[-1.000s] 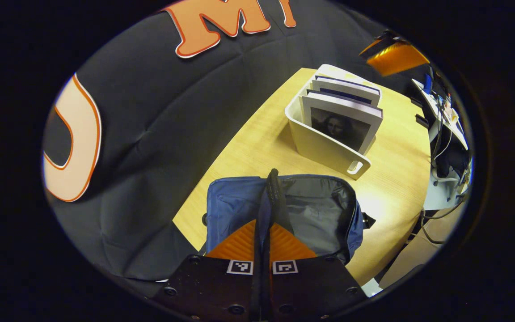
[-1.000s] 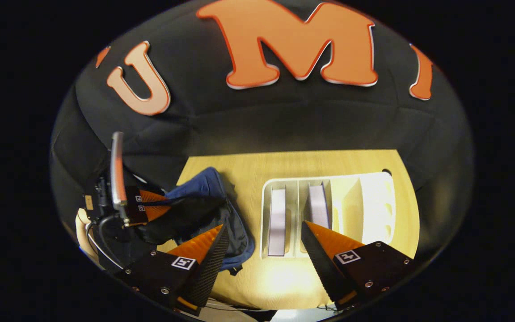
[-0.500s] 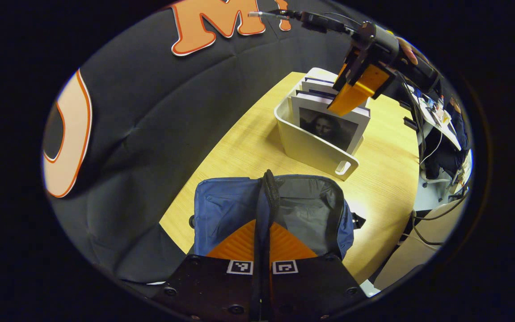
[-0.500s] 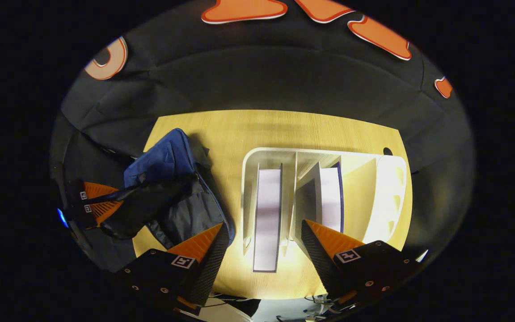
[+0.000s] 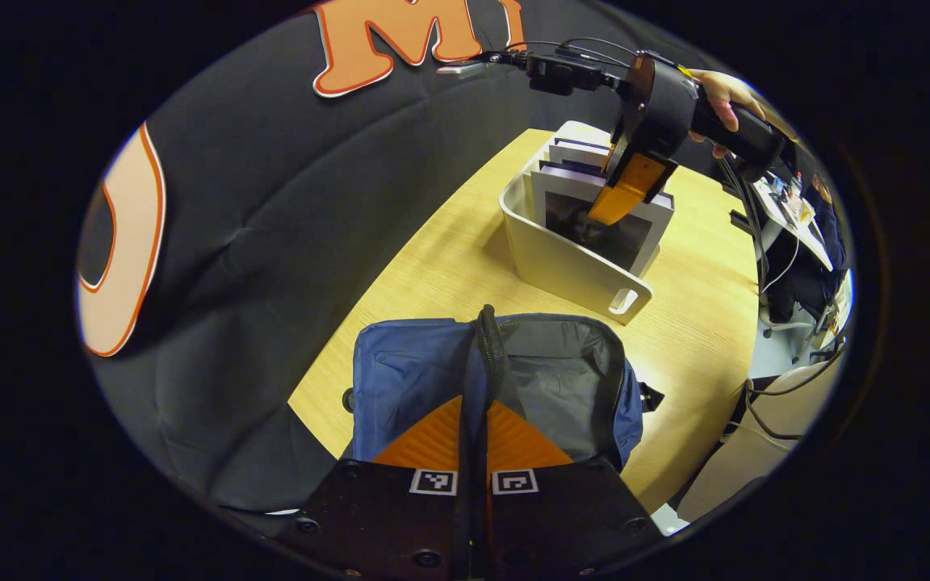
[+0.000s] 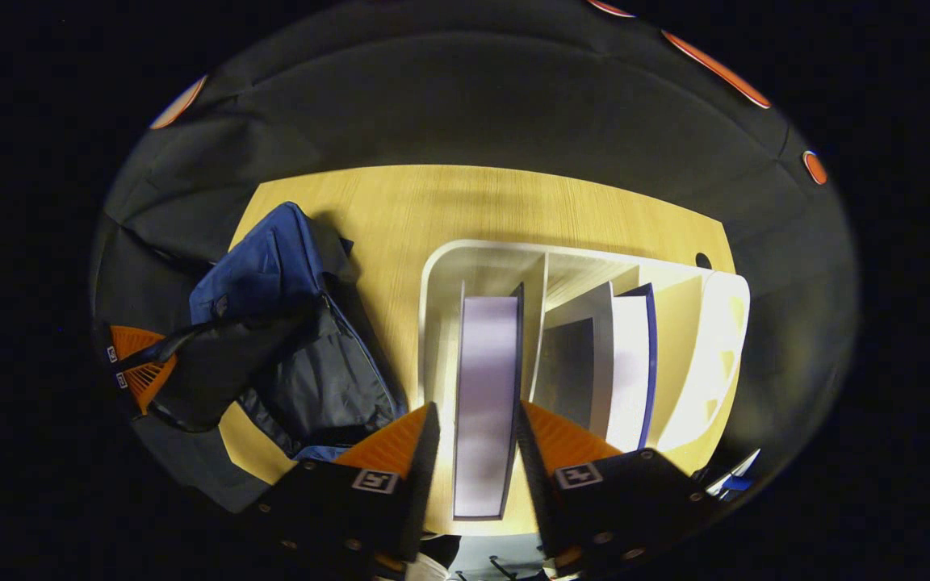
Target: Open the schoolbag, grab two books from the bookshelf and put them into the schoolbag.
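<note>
Schoolbag [image 5: 416, 375], blue with a dark grey lining, stands open on the pale wooden table [image 5: 449, 266], just in front of the left gripper [image 5: 473, 420]. In the left gripper view that gripper's two fingers press together on the black carry strap [image 5: 491, 347] at the bag's top edge, holding the mouth open. Small square black-and-white markers sit on the finger bases; no brand name or readable writing shows on the bag.

Beyond the bag, near but apart from it, stands the white bookshelf [image 5: 566, 270], a slotted bin with a handle cut-out in its near end. Several books stand upright in it; the front book [image 5: 630, 234] has a dark portrait picture on its cover, too small to read any title.

The right gripper [image 6: 471, 440], held by a hand [image 5: 719, 89] seen in the left gripper view, reaches down over the bin. In the right gripper view its fingers stand apart, one on each side of the top edge of the front book, close to it, but I cannot tell whether they touch it. A second book [image 6: 622, 355] leans in the next slot. The bag lies to the left in that view, with the left gripper on its strap.
</note>
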Demonstrator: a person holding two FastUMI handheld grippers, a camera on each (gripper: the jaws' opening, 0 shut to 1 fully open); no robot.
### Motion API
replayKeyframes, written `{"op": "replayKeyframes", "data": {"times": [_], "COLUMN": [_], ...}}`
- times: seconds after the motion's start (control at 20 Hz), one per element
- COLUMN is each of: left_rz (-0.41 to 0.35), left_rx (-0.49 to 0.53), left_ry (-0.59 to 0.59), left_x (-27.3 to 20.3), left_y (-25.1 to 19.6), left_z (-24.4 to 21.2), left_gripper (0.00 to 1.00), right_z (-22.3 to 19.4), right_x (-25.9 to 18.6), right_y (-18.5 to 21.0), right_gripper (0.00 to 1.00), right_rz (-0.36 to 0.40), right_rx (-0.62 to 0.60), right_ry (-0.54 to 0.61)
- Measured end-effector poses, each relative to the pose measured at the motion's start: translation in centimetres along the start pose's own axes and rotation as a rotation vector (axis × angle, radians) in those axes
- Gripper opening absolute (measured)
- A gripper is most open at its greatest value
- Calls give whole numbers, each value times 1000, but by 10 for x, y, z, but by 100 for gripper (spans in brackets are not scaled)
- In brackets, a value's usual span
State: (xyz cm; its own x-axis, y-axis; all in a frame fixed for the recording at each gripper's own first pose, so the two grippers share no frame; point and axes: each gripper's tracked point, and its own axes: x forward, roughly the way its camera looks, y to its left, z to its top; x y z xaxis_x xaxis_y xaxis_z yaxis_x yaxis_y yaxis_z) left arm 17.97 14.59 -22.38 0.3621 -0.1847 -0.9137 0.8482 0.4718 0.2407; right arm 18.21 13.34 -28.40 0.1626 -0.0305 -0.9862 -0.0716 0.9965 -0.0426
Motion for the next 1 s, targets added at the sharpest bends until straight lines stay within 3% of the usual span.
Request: {"op": "replayKeyframes", "data": {"times": [0.1,0.2,0.5,0.9,1.0], "left_rz": [-3,0,8,49,46], "left_rx": [-3,-4,-26,-26,-7], "left_ry": [1,3,18,32,34], "left_x": [-1,-2,-3,-7,-7], "left_y": [-1,-1,-8,-22,-28], "left_z": [0,1,2,2,0], "left_gripper": [1,2,1,2,1], "right_z": [1,2,-4,-32,-44], "right_x": [2,0,-47,-185,-187], "right_y": [0,-2,-12,-56,-53], "right_gripper": [36,30,26,26,25], "right_rz": [1,0,76,338,437], "right_rx": [15,25,79,290,375], "right_ry": [-9,-29,-137,-482,-559]}}
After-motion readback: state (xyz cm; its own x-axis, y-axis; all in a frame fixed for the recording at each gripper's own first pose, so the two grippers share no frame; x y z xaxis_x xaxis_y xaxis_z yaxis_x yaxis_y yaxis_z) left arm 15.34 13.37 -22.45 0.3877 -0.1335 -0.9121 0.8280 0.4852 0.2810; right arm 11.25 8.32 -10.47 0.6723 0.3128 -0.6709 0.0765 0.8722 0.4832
